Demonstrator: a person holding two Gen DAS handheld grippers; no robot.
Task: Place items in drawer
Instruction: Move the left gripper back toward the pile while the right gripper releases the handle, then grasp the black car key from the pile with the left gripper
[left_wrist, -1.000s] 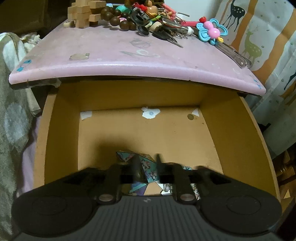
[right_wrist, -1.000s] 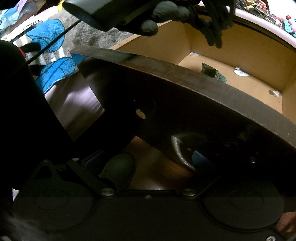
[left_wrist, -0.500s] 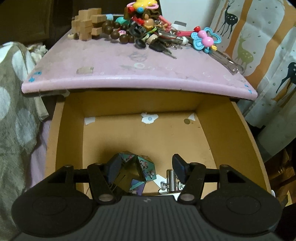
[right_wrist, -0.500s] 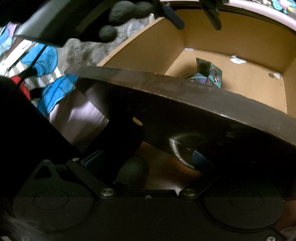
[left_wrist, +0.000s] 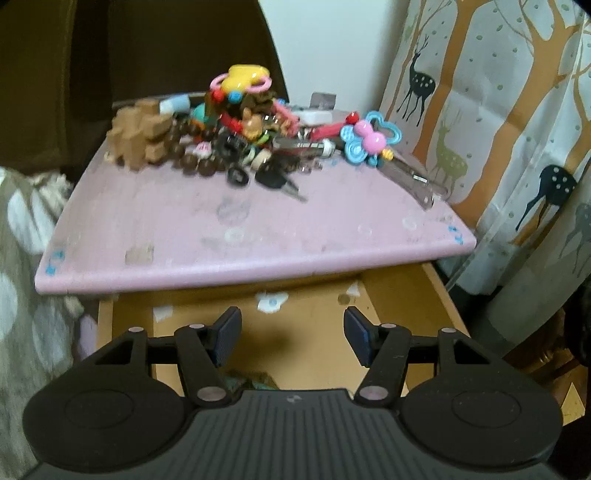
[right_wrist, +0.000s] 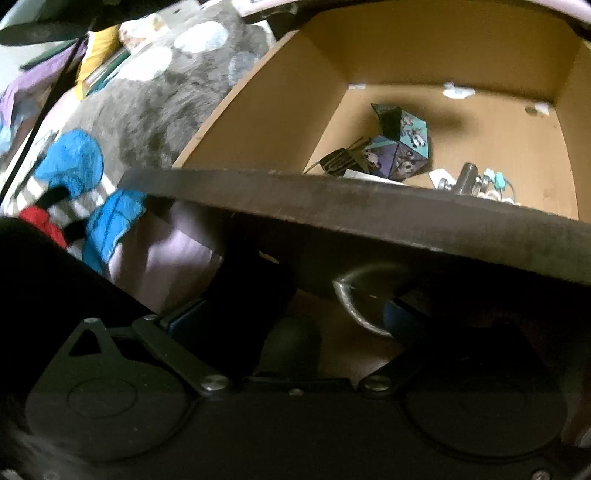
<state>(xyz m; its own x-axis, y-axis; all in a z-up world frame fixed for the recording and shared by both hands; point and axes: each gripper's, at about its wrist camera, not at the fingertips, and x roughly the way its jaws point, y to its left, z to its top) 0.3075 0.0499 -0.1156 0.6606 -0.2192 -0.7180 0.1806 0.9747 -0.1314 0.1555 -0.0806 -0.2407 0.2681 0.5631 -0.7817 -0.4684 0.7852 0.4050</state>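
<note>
A: Nearest, the left gripper (left_wrist: 291, 339) hangs above the open drawer (right_wrist: 266, 110), jaws spread wide, holding nothing. The right gripper (right_wrist: 295, 328) sits under the drawer front by the metal handle (right_wrist: 354, 306); I cannot tell whether its jaws grip it.

B: Risks?

A: If the right one shifts, the drawer could slide in while the left reaches.

B: The items?

A: A folded geometric toy (right_wrist: 400, 144) lies inside. Farther off, the toys and keys (left_wrist: 258, 136) crowd the pink surface (left_wrist: 221, 236), tangled; lifting one could drag its neighbours along.

Drawer (right_wrist: 266, 122): near wall hid the folded toy's (right_wrist: 402, 147) base — and part of the keys (right_wrist: 469, 181).
Right gripper (right_wrist: 295, 321): fingertips lost in shadow.
</note>
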